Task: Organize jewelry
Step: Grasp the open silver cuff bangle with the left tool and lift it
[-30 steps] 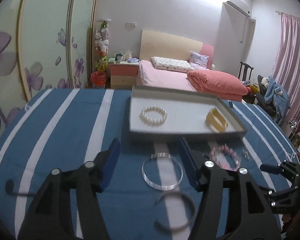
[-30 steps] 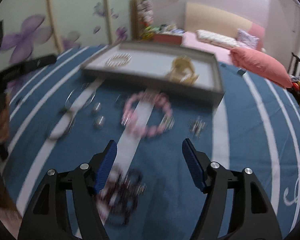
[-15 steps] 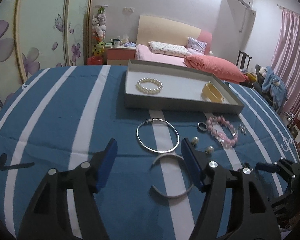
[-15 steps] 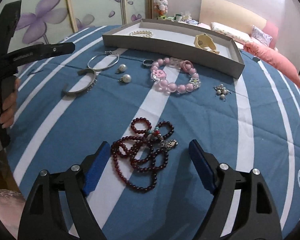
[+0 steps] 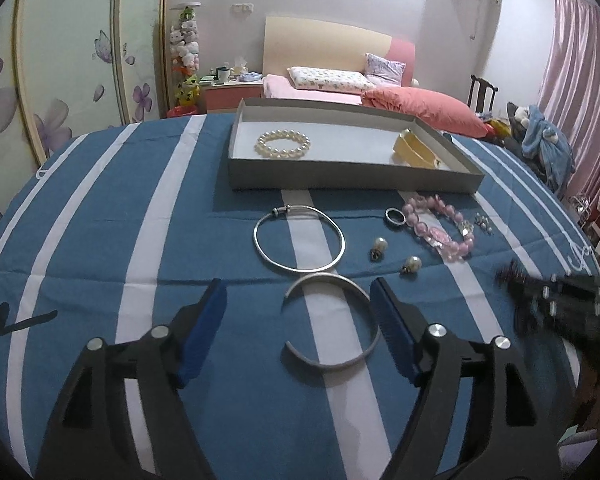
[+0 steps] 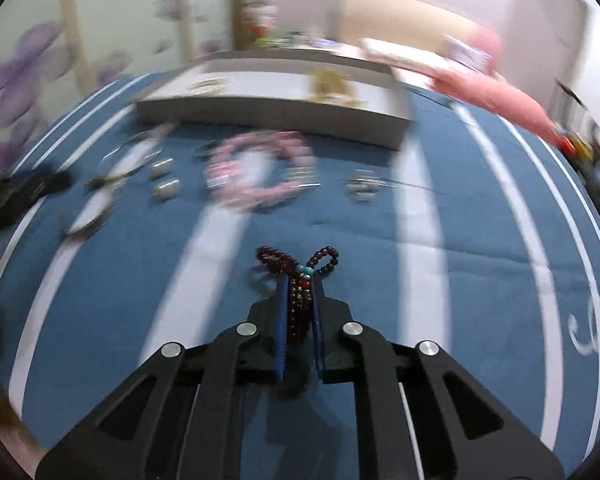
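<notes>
Two pieces are already lodged in the grey tray [image 5: 348,178], which is seen well ahead of the left claw [image 5: 298,330] on the blue-and-white striped counter [image 5: 100,220]: a pearl bracelet [image 5: 283,145] toward its left and a yellow bangle [image 5: 414,148] toward its right. By that count the sorting is judged to be only partly done, since most of the jewelry lies outside the tray.

Between the tray and the left claw a thin silver bangle [image 5: 299,238] is laid flat, and nearer, between the spread fingers with its right side just beside the right-hand finger, an open silver cuff [image 5: 332,322] is found. The left claw is released and nothing is gripped by it. Ahead and to its right a pink bead bracelet [image 5: 440,226] is seen, with a small ring [image 5: 395,216] just beside it, two pearl earrings [image 5: 396,254] nearer, and a tiny cluster of studs [image 5: 482,222] farther right.

The right claw [image 6: 299,312] is clenched on a dark red bead necklace [image 6: 298,276], whose loops stick out past the fingertips above the cloth. The tray is seen well ahead of it, blurred. Delivery of this necklace is judged to be the step in hand; the cuff, bangle, pink bracelet and small pieces remain to be moved.
</notes>
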`<state>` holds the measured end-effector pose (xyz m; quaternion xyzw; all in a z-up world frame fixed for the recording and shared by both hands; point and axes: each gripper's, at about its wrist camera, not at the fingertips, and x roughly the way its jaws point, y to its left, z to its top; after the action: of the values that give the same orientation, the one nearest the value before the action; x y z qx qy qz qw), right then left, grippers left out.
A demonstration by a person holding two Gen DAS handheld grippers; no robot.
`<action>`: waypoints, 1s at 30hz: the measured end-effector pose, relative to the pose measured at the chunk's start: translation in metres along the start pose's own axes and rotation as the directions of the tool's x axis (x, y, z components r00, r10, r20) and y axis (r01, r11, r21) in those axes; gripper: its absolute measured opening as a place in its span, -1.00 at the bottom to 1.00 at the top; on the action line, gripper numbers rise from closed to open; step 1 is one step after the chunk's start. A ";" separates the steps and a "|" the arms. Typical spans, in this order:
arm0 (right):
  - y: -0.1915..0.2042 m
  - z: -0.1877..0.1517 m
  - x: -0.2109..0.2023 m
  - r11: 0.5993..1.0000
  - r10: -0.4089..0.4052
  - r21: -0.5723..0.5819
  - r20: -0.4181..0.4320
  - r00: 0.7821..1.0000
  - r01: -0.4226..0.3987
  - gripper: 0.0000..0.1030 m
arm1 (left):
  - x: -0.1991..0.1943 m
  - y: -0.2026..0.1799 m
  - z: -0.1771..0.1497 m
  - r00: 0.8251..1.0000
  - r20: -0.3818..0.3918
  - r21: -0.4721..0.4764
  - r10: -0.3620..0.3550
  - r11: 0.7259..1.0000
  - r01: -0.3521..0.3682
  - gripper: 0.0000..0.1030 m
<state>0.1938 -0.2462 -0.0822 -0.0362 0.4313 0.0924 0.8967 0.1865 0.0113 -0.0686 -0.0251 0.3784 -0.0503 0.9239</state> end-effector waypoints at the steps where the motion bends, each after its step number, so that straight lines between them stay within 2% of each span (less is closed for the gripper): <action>1: -0.011 0.003 0.002 0.998 -0.021 0.057 -0.004 1.000 0.021 -0.78 | 0.001 -0.002 0.000 1.000 -0.005 0.009 0.004 1.000 -0.004 0.45; 4: -0.033 0.008 0.006 0.984 -0.036 0.172 -0.011 0.999 0.037 -0.78 | 0.005 -0.007 -0.001 1.000 -0.023 0.030 0.016 0.999 -0.015 0.52; 6: -0.038 0.010 0.008 0.979 -0.030 0.200 -0.010 1.000 0.031 -0.78 | 0.009 -0.011 -0.002 0.999 -0.039 0.054 0.020 0.998 -0.018 0.56; 14: -0.035 0.011 0.009 0.982 -0.010 0.190 0.002 1.000 0.009 -0.78 | 0.019 -0.021 -0.003 0.997 -0.068 0.137 0.024 0.990 -0.015 0.61; 26: -0.035 0.012 0.009 0.978 0.018 0.207 -0.002 1.000 -0.017 -0.78 | 0.038 -0.028 0.002 0.992 -0.129 0.169 0.006 0.985 0.016 0.61; 30: -0.036 0.012 0.009 0.978 0.020 0.208 -0.003 1.000 -0.019 -0.78 | 0.044 -0.028 0.001 0.988 -0.157 0.163 0.006 0.986 0.020 0.47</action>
<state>0.2156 -0.2781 -0.0825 0.0616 0.4411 0.0555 0.8936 0.2165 -0.0214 -0.0959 0.0540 0.4445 -0.0866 0.8899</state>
